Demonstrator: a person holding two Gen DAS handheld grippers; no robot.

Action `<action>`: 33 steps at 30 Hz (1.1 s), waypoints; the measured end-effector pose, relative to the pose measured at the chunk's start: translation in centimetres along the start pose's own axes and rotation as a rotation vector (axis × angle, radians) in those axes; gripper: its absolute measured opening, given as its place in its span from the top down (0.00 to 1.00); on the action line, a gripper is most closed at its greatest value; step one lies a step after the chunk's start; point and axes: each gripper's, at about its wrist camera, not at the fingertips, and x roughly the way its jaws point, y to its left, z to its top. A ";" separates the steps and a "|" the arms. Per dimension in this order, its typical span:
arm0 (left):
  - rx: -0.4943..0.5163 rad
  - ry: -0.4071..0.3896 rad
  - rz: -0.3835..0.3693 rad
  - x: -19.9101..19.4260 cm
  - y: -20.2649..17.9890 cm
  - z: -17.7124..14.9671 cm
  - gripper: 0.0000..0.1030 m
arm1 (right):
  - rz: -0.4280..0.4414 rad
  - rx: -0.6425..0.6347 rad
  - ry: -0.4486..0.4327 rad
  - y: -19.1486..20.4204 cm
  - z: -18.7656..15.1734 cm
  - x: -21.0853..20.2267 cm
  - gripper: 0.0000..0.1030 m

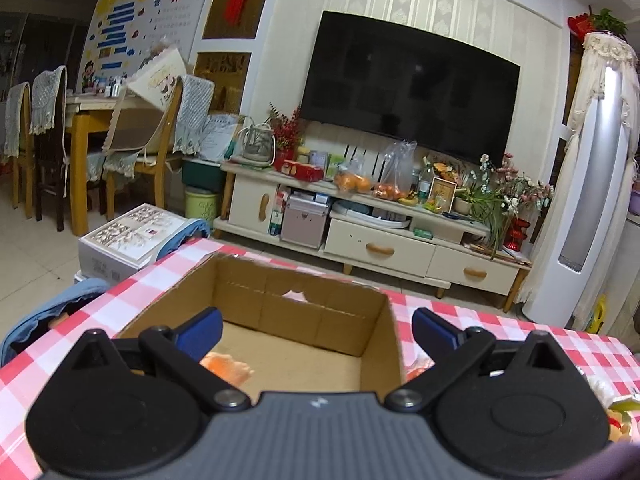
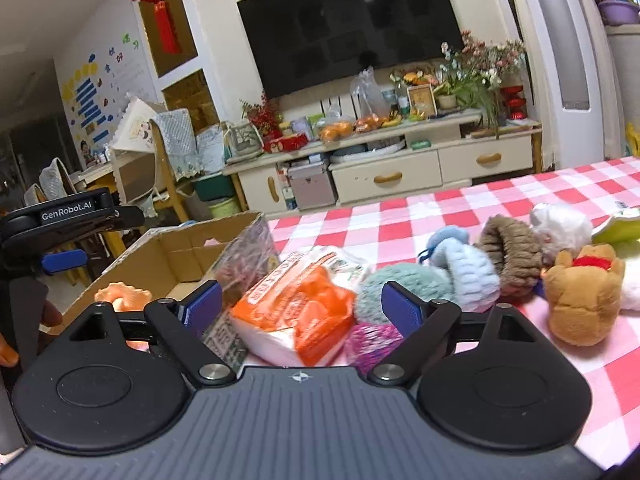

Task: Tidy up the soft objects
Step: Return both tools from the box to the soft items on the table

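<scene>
An open cardboard box point(image 1: 376, 344) stands on the red-and-white checked table; it also shows at the left of the right wrist view point(image 2: 176, 256). An orange soft toy point(image 1: 230, 366) lies inside it, also seen in the right wrist view point(image 2: 120, 296). My left gripper point(image 1: 316, 330) is open and empty above the box. My right gripper point(image 2: 300, 304) is open and empty, just before an orange-and-white tissue pack point(image 2: 300, 312). Beside the pack lie a purple ball point(image 2: 370, 340), a teal ball point(image 2: 392, 284), a light blue hat point(image 2: 468, 268), a brown hat point(image 2: 508, 252) and a brown bear point(image 2: 584, 296).
A white fluffy toy point(image 2: 560, 224) and a green packet point(image 2: 618, 228) lie at the far right of the table point(image 2: 400, 220). The left gripper body point(image 2: 68, 216) shows at the left. Beyond the table stand a TV cabinet point(image 1: 380, 240), chairs and a white box point(image 1: 128, 236) on the floor.
</scene>
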 end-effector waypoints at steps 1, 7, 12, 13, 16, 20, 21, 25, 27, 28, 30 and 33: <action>0.002 -0.004 0.000 0.0 -0.2 0.0 0.03 | -0.006 -0.003 -0.008 -0.1 -0.1 -0.2 0.00; 0.026 -0.026 -0.037 -0.4 -2.0 -0.4 0.03 | -0.090 0.000 0.029 -1.6 -1.0 -0.9 0.00; 0.086 -0.039 -0.051 -0.9 -4.0 -1.0 0.01 | -0.170 0.076 0.107 -4.2 -1.2 -0.7 0.00; 0.098 -0.037 -0.055 -1.0 -4.3 -1.1 0.01 | -0.187 0.075 0.113 -4.6 -1.2 -0.7 0.00; 0.154 -0.034 -0.069 -1.1 -5.6 -1.4 0.01 | -0.234 0.049 0.104 -5.0 -1.4 -1.1 0.00; 0.208 -0.033 -0.090 -1.2 -7.3 -1.9 0.01 | -0.267 0.034 0.089 -5.8 -1.2 -1.4 0.00; 0.210 -0.028 -0.100 -1.2 -7.5 -2.0 0.01 | -0.279 0.030 0.078 -5.9 -1.2 -1.5 0.00; 0.232 -0.003 -0.139 -1.2 -8.8 -2.5 0.01 | -0.326 0.013 0.030 -6.6 -1.1 -2.3 0.00; 0.247 0.010 -0.159 -1.3 -9.6 -2.9 0.01 | -0.361 -0.005 0.005 -7.0 -1.0 -2.7 0.00; 0.253 0.018 -0.171 -1.3 -10.0 -3.1 0.01 | -0.377 -0.013 -0.004 -7.2 -0.8 -2.8 0.00; 0.266 0.039 -0.197 -1.4 -10.7 -3.6 0.01 | -0.402 -0.011 -0.022 -7.9 -0.6 -3.1 0.00; 0.292 0.050 -0.237 -1.6 -12.2 -4.3 0.01 | -0.420 0.051 -0.044 -9.9 -0.3 -3.7 0.00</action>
